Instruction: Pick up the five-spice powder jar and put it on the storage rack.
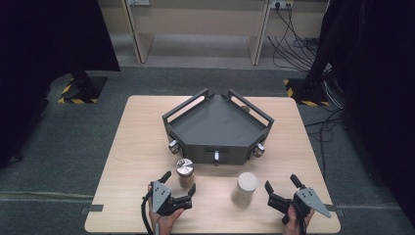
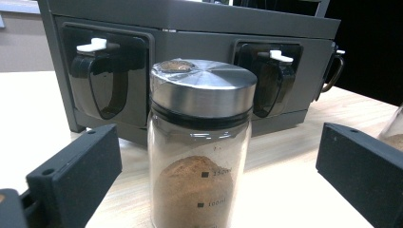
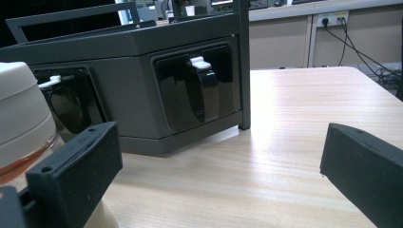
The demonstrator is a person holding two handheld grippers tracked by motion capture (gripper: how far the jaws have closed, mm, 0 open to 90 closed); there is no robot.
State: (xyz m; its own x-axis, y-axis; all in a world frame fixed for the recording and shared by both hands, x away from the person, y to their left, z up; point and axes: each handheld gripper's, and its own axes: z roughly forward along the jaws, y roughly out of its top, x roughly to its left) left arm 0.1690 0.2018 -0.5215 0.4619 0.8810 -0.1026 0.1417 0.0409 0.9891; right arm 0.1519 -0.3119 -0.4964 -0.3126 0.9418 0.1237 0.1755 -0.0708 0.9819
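Left claw [image 1: 178,184] stands wide around a glass jar [image 1: 185,172] of brown powder, not touching. It stands straight up on the counter [image 1: 137,147]. Right claw [image 1: 282,185] is wide too, beside a white-lidded jar [image 1: 245,188].

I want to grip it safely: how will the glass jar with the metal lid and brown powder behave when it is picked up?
The jar looks rigid and probably breakable, since its wall is clear glass. Its smooth sides may be slippery between the left gripper's open jaws. It stands tall and narrow, only part full, so a push near the lid would likely tip it.
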